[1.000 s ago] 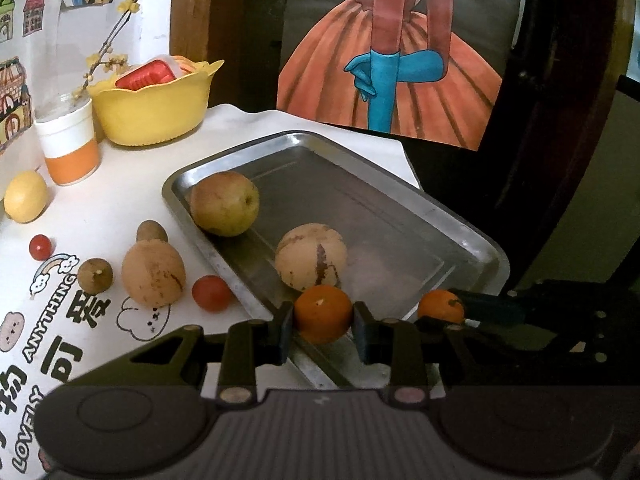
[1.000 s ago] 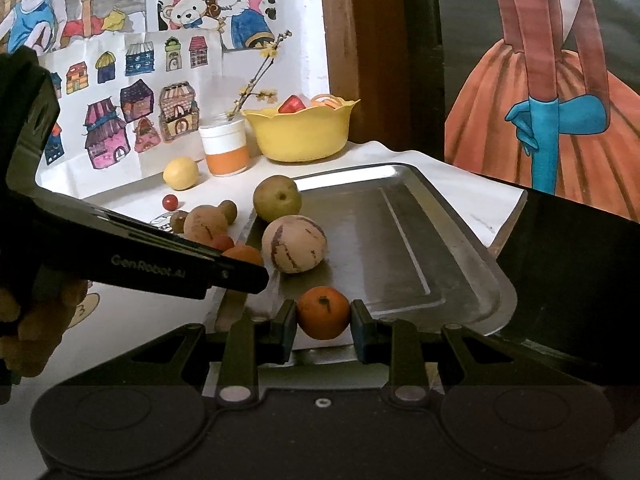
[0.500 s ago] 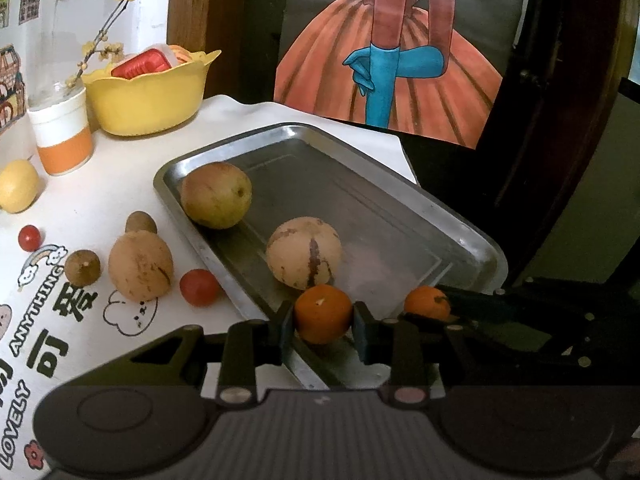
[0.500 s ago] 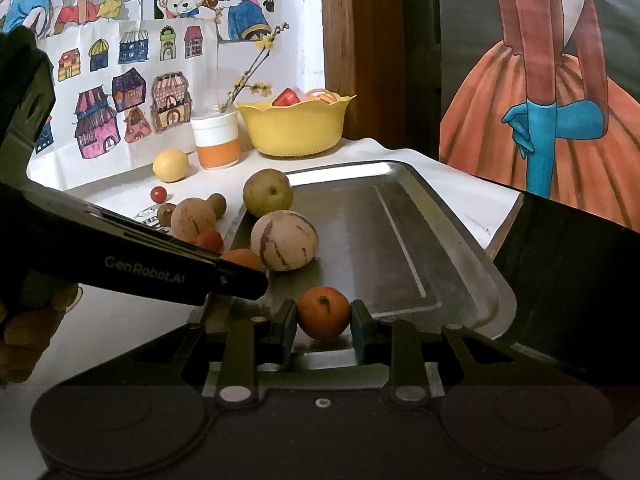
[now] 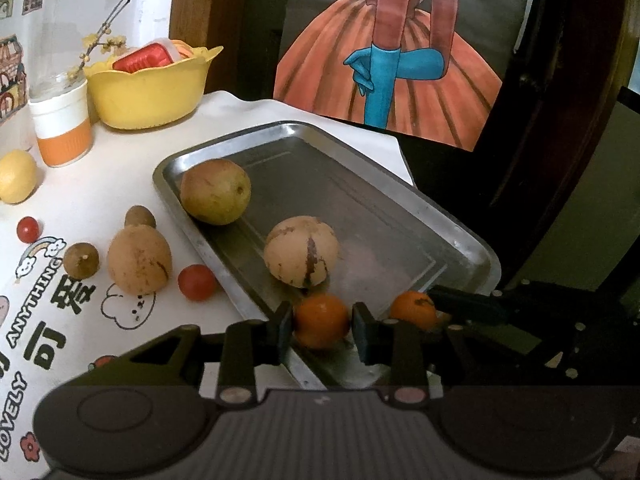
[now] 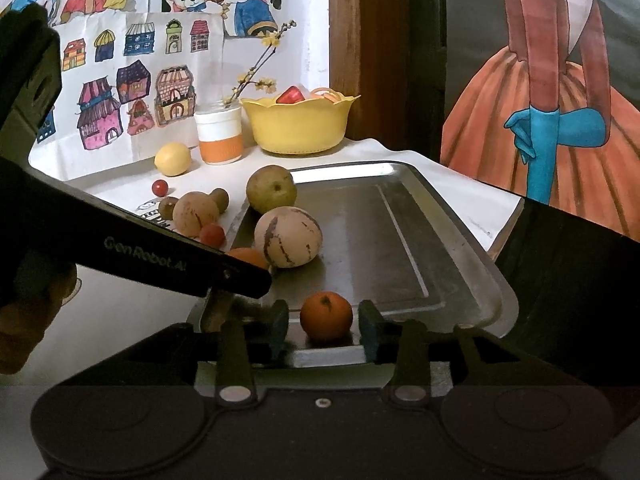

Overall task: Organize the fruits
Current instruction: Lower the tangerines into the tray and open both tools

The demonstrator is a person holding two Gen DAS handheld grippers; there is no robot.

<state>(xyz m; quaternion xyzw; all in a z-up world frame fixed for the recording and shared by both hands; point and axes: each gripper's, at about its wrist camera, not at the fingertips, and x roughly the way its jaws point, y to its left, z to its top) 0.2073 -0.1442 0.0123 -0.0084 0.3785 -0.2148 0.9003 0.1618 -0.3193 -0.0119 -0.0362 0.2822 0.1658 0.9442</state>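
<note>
the left hand-held gripper [image 5: 322,327] has both pads pressed against an orange held between them. the right hand-held gripper [image 6: 325,327] has its jaws spread, with gaps on both sides of what lies between them. in the right wrist view, the left tool reaches in from the left, a hand [image 6: 32,312] under it.

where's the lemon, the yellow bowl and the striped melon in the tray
lemon [image 6: 172,159]: right wrist view, middle of its yellow skin
yellow bowl [image 6: 298,128]: right wrist view, front wall
striped melon [image 5: 301,252]: left wrist view, its pale front face
</note>
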